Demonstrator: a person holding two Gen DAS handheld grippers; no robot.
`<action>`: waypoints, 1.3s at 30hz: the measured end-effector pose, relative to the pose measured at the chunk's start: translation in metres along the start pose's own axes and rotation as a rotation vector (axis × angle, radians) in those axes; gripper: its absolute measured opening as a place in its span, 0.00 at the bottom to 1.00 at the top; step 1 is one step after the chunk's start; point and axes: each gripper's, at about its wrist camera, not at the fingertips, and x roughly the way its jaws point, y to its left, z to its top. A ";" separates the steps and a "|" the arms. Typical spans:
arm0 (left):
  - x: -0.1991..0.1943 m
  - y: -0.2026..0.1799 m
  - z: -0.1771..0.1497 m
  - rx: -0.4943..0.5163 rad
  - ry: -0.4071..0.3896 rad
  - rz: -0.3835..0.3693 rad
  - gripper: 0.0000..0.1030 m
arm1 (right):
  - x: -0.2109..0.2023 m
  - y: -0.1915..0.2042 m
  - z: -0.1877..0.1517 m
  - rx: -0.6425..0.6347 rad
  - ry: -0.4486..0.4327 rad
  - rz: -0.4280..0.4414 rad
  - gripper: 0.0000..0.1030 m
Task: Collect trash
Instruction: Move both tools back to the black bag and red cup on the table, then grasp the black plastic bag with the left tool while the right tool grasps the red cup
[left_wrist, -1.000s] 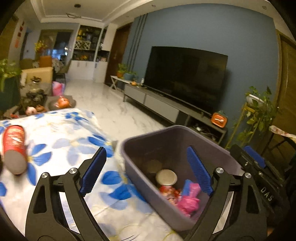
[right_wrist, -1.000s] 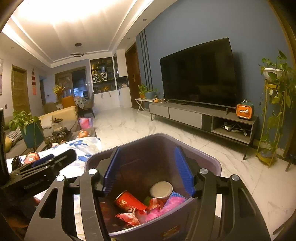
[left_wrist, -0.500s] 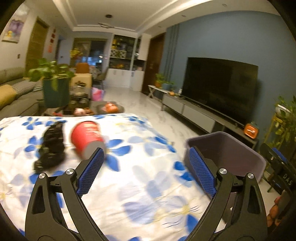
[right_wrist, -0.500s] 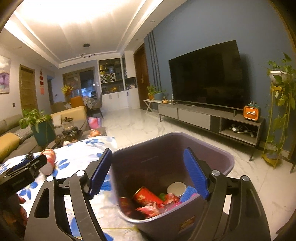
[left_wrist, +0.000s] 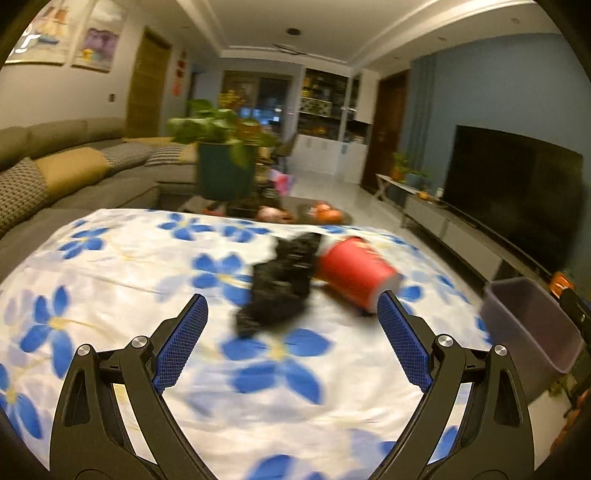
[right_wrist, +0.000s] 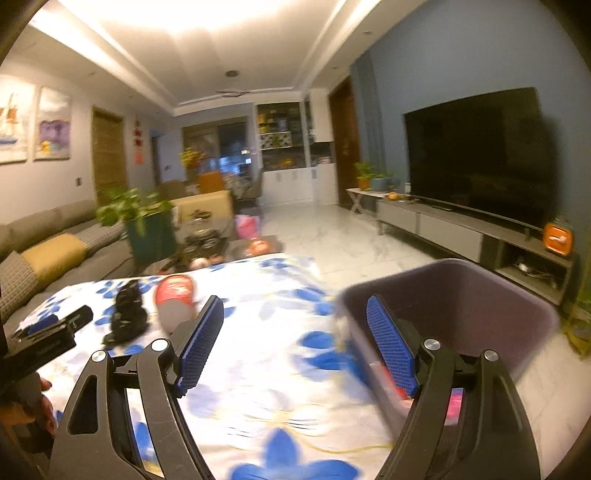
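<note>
A red paper cup (left_wrist: 352, 273) lies on its side on the blue-flowered tablecloth (left_wrist: 129, 266), touching a crumpled black bag (left_wrist: 280, 280). Both also show in the right wrist view, the cup (right_wrist: 175, 299) and the bag (right_wrist: 125, 317). My left gripper (left_wrist: 291, 332) is open and empty, just short of the black bag. My right gripper (right_wrist: 295, 336) is open and empty over the table, beside the purple-grey trash bin (right_wrist: 480, 295), which holds red and pink wrappers. The bin (left_wrist: 532, 325) stands at the table's right edge.
A sofa (left_wrist: 74, 173) runs along the left. A potted plant (left_wrist: 225, 166) and a low table with fruit stand behind the table. A TV (right_wrist: 476, 155) on a long console lines the right wall, with marble floor (right_wrist: 332, 236) between.
Both grippers swung left, away from the bin and towards the table. The left gripper now faces the black bag and red cup. Both stayed open.
</note>
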 end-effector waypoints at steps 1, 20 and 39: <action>-0.001 0.010 0.002 -0.008 -0.004 0.021 0.89 | 0.006 0.010 0.001 -0.011 0.009 0.019 0.76; 0.020 0.077 0.025 -0.048 -0.020 0.161 0.89 | 0.117 0.118 0.002 -0.119 0.145 0.157 0.82; 0.055 0.058 0.025 0.032 0.040 0.069 0.89 | 0.180 0.140 -0.008 -0.104 0.331 0.201 0.59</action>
